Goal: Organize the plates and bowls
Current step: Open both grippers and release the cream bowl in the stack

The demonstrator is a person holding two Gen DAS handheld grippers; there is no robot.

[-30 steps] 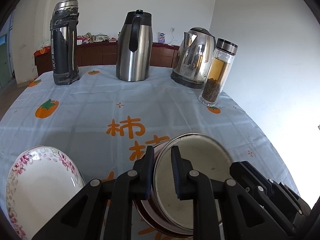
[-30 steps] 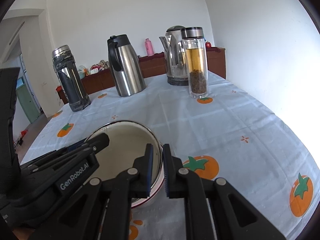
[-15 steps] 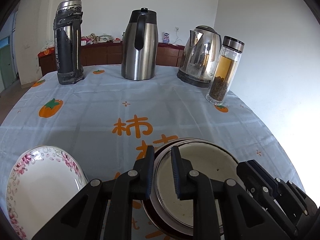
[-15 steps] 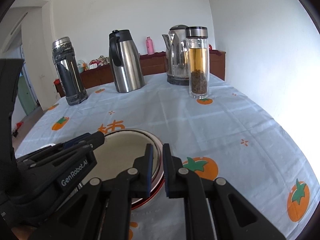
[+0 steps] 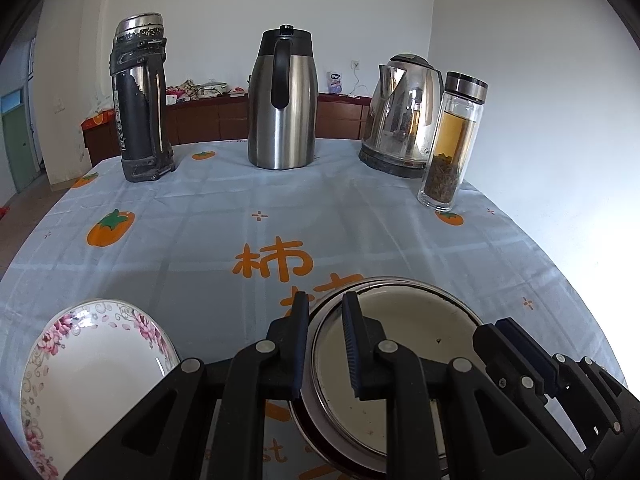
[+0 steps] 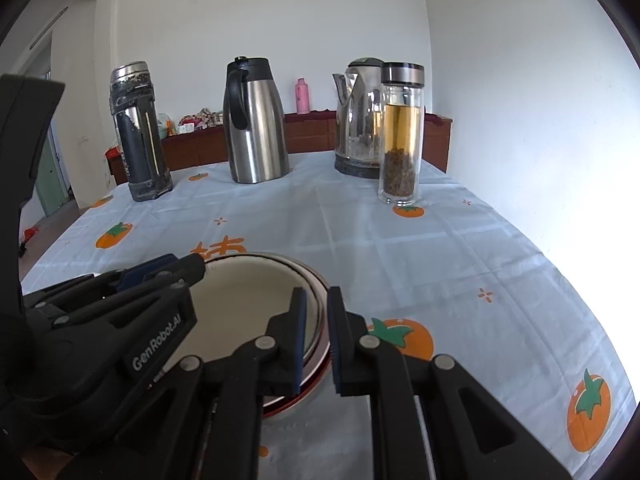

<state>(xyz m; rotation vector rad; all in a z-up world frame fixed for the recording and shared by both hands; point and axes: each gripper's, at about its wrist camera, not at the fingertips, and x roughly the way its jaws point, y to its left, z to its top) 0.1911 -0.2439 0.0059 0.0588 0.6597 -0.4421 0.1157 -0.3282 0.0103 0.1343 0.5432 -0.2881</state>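
The near edge of the metal bowl point(image 5: 404, 364) is hidden behind the black arms, and the flowered plate point(image 5: 88, 368) left of the bowl is cut off. The bowl sits on the surface point(image 5: 320, 216), in front of the steel jug point(image 5: 284, 100). The left claw point(image 5: 325, 312) pinches the bowl's left rim. The right claw point(image 6: 317, 308) pinches its right rim. Both are nearly closed.

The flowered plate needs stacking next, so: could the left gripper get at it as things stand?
Probably not yet: the left gripper is shut on the enamel bowl rim. Once freed, bare tablecloth leaves the flowered plate open.
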